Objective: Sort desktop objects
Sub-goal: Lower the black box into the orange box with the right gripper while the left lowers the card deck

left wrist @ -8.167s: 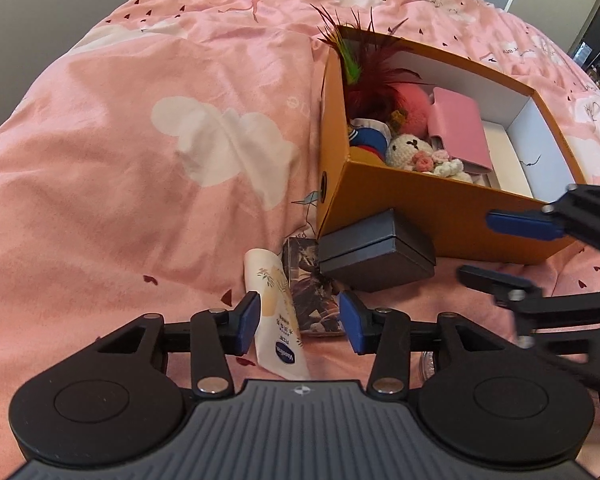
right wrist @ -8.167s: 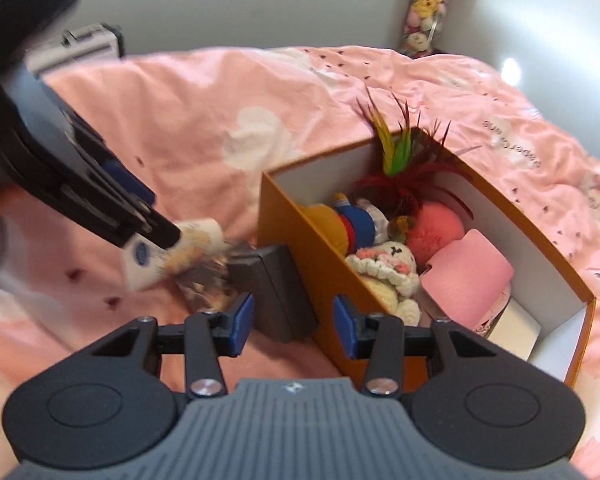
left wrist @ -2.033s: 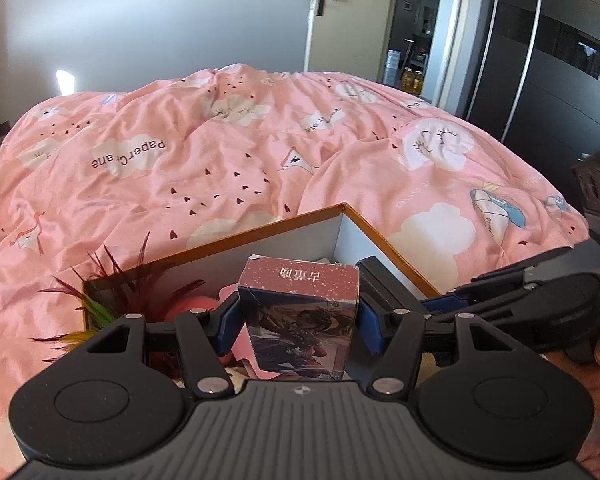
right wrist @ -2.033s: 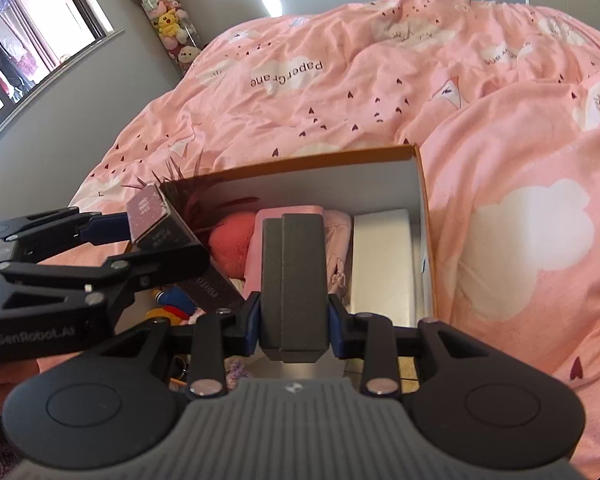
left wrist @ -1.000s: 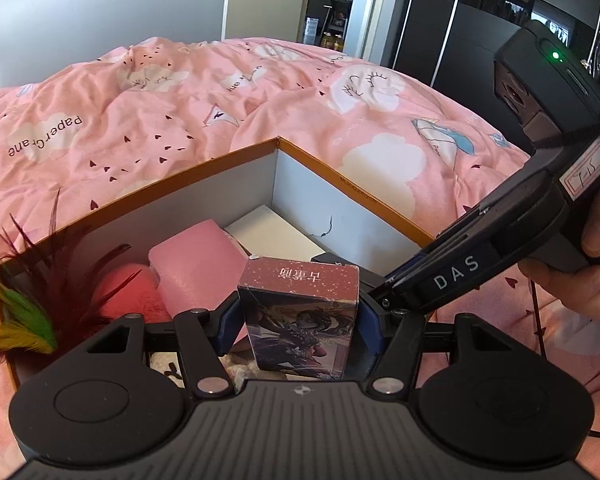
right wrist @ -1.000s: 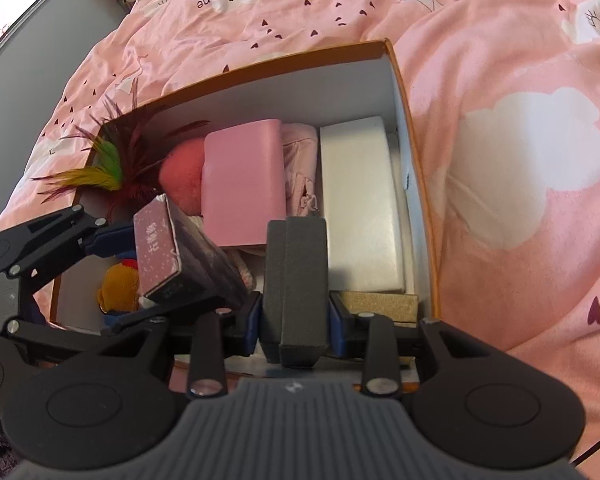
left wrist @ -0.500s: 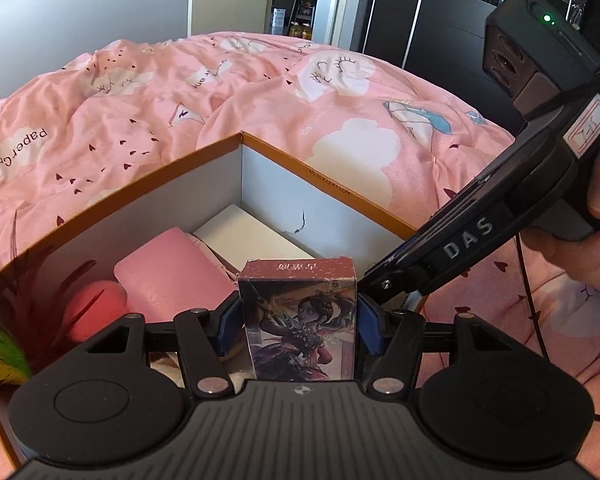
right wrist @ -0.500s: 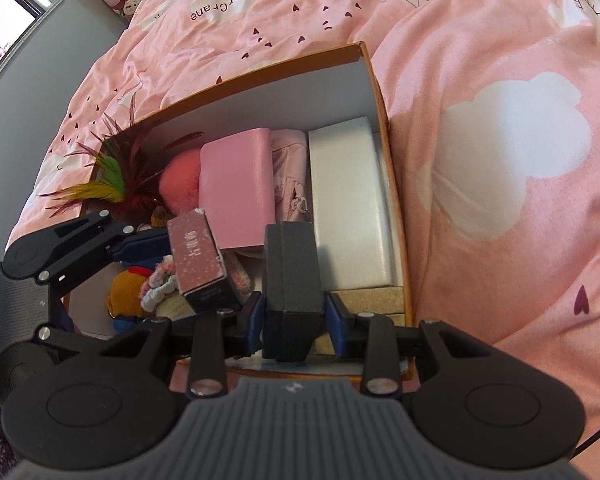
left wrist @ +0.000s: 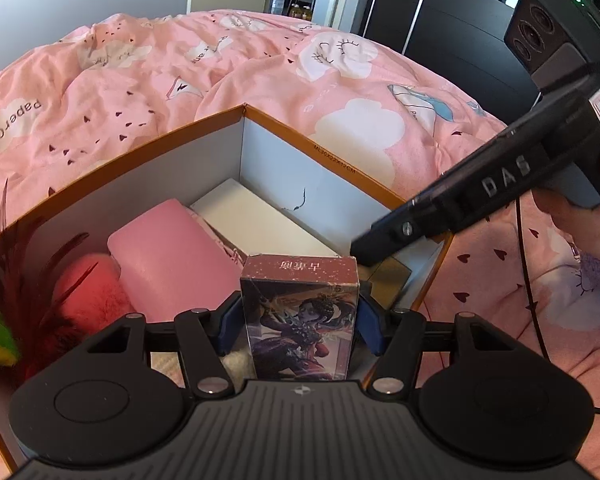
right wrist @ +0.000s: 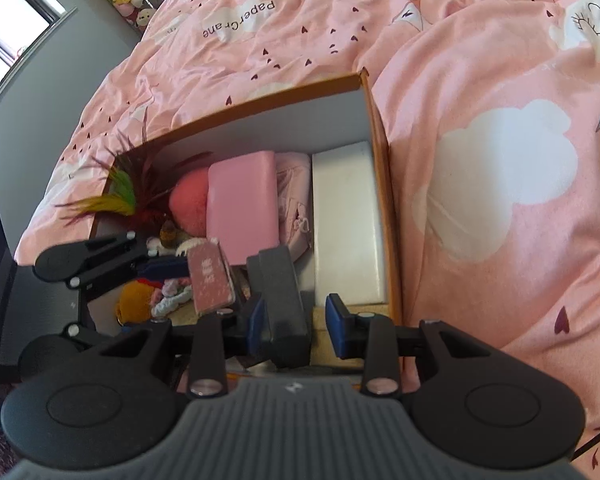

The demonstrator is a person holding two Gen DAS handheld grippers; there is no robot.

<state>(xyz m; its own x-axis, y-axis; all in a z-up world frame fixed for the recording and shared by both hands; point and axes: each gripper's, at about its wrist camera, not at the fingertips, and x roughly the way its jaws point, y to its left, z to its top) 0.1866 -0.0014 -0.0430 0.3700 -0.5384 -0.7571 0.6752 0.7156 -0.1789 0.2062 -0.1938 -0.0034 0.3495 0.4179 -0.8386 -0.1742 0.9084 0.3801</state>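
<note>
My left gripper (left wrist: 298, 328) is shut on an illustrated card box (left wrist: 300, 312), held upright just inside the orange storage box (left wrist: 312, 140). In the right wrist view the same card box (right wrist: 210, 280) hangs over the plush toys. My right gripper (right wrist: 296, 328) is low over the near right corner of the storage box (right wrist: 268, 124). A dark grey case (right wrist: 280, 304) stands between its pads. The case leans against the left pad, and a gap shows beside the right pad. The right gripper's black handle (left wrist: 480, 196) crosses the left wrist view.
Inside the box lie a pink case (right wrist: 242, 204), a white block (right wrist: 346, 220), a red pompom (left wrist: 88, 292), feathers (right wrist: 116, 196) and plush toys (right wrist: 136, 300). A pink duvet (right wrist: 500, 160) surrounds it. A hand (left wrist: 580, 220) holds the right gripper.
Both grippers sank lower into the orange box. The grey case, gripped squarely half a second ago, now tilts left with a gap at the right pad. The card box stays gripped.
</note>
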